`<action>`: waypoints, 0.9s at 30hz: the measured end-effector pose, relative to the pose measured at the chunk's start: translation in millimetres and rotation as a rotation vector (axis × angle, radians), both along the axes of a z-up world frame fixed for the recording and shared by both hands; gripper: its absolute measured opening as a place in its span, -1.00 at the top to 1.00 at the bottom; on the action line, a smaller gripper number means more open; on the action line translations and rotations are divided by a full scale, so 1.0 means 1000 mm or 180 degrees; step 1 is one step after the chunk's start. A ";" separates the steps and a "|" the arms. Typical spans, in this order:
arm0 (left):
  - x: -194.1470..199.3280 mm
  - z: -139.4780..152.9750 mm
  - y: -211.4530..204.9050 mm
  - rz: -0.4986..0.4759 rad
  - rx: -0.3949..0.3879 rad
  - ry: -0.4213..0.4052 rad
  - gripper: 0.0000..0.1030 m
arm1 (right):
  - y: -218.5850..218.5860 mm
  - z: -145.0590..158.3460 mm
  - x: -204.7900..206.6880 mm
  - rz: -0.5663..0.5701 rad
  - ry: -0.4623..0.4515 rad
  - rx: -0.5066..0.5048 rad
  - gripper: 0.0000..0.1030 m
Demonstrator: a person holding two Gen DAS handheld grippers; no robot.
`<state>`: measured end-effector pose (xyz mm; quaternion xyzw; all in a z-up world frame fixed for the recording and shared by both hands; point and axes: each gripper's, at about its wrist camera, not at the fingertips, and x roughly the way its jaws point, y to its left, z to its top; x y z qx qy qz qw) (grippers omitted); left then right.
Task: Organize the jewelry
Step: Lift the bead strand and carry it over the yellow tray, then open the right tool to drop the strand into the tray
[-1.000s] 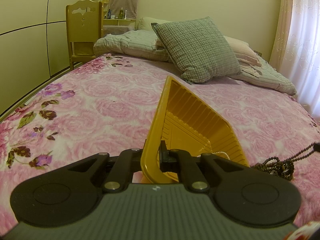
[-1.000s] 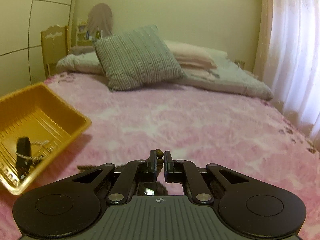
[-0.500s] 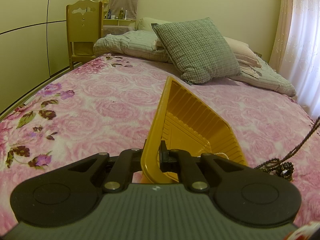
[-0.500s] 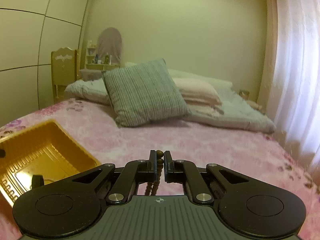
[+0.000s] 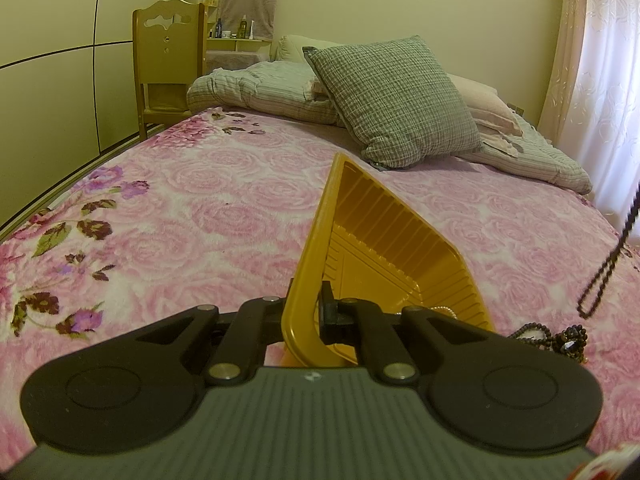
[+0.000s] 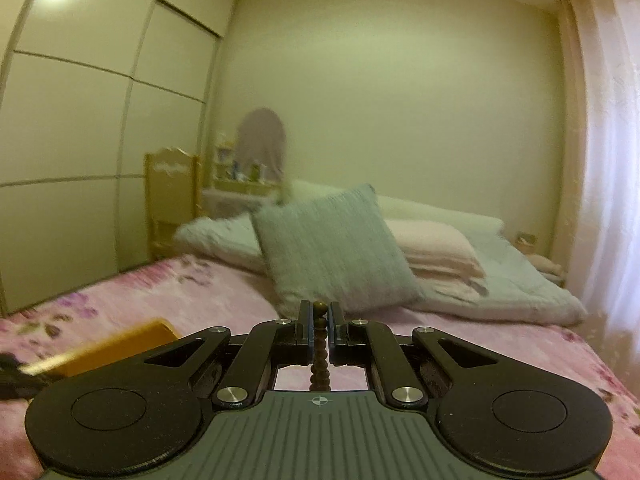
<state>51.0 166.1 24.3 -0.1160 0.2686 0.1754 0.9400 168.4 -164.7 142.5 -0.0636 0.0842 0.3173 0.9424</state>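
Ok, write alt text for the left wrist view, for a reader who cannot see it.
The left gripper, shut, clamps the rim of a tilted yellow plastic tray above a pink floral bedspread. At the right edge a dark bead string hangs in a loop above a small pile of beads on the bed. A checked grey cushion and pillows lie beyond.

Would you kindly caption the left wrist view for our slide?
Left gripper clamps the tilted yellow tray's rim over a pink floral bedspread as a beaded necklace dangles at right.
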 end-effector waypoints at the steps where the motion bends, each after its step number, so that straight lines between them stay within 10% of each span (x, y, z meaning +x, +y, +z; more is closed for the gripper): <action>1: 0.000 0.000 0.000 0.0000 0.0000 0.0001 0.88 | 0.004 0.004 -0.003 0.0050 -0.0023 0.0024 0.87; 11: 0.002 0.001 -0.001 -0.0003 -0.0014 -0.0005 0.88 | 0.067 0.020 -0.005 0.0637 -0.0014 0.0184 0.87; 27: 0.002 0.003 -0.006 0.0002 -0.0036 -0.0026 0.88 | 0.154 -0.067 0.031 0.0994 0.0915 -0.0232 0.87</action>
